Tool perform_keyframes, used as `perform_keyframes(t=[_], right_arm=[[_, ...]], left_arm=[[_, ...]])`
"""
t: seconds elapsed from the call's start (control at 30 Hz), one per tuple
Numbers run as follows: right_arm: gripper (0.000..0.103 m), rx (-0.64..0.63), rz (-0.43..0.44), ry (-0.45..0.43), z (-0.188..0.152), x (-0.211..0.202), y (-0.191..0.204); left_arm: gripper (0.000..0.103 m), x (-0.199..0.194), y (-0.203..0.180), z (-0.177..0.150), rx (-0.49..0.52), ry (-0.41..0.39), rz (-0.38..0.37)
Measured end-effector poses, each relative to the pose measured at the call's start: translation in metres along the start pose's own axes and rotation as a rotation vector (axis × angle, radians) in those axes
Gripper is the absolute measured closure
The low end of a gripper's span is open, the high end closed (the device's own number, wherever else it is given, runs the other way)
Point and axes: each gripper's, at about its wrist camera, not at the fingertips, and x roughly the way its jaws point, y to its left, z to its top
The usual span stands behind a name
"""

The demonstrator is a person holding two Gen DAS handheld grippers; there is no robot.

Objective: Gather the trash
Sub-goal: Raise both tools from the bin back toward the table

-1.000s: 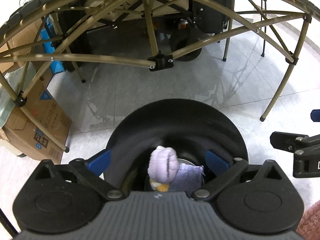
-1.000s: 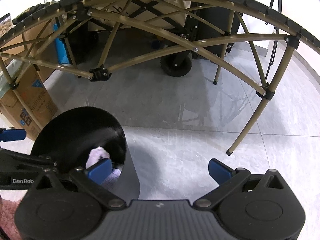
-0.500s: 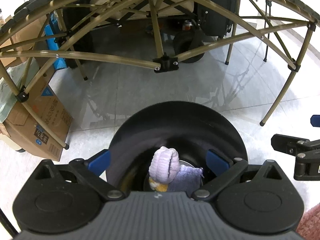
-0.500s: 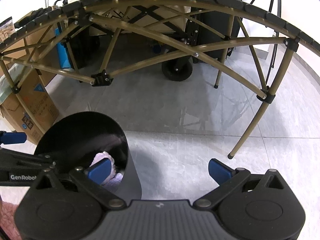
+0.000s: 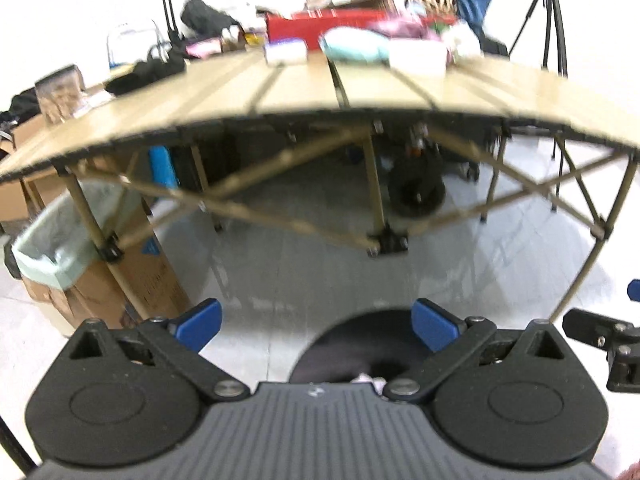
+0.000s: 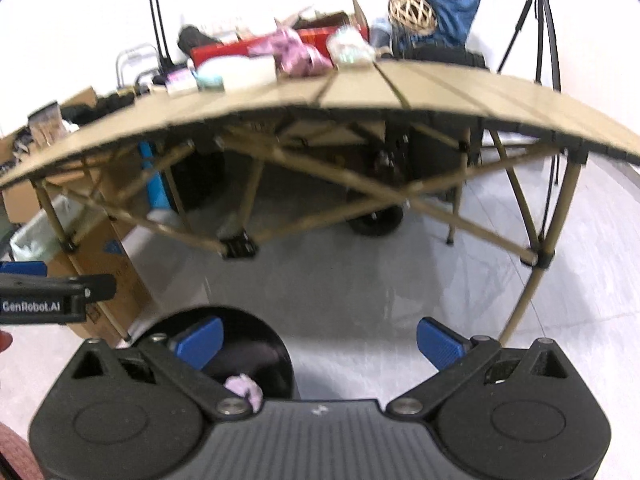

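Jaws wide apart and empty on both the left gripper (image 5: 318, 325) and the right gripper (image 6: 319, 338), held above a tiled floor (image 6: 360, 280) before a slatted folding bench (image 5: 320, 88). Black trash bin (image 6: 256, 354) on the floor just below, a lilac crumpled wad (image 6: 242, 386) lying inside. Blurred clutter along the bench's far edge: pink wrapper (image 6: 298, 54), pale packets (image 5: 356, 48), red box (image 5: 296, 26).

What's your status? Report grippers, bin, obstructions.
Left gripper open, empty. Right gripper open, empty. Black bin on floor below, lilac wad inside. Folding table ahead.
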Motion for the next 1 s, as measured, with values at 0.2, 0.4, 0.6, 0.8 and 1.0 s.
perform_keyframes(t=[0.2, 0.4, 0.6, 0.8, 1.0], right_arm=[[0.0, -0.002, 0.039, -0.113, 0.02, -0.02, 0.006], [0.0, -0.04, 0.057, -0.254, 0.047, -0.037, 0.014], [0.0, -0.047, 0.071, -0.328, 0.072, -0.041, 0.021], [0.0, -0.071, 0.062, -0.372, 0.105, -0.03, 0.03], [0.0, -0.068, 0.062, -0.374, 0.132, -0.007, 0.039]], left_arm=[[0.0, -0.019, 0.011, 0.02, -0.038, -0.091, 0.004], [0.0, -0.034, 0.022, 0.047, -0.078, -0.19, 0.033], [0.0, -0.042, 0.038, 0.075, -0.153, -0.246, 0.028], [0.0, -0.038, 0.053, 0.102, -0.212, -0.267, 0.022], [0.0, -0.026, 0.06, 0.124, -0.239, -0.267, 0.019]])
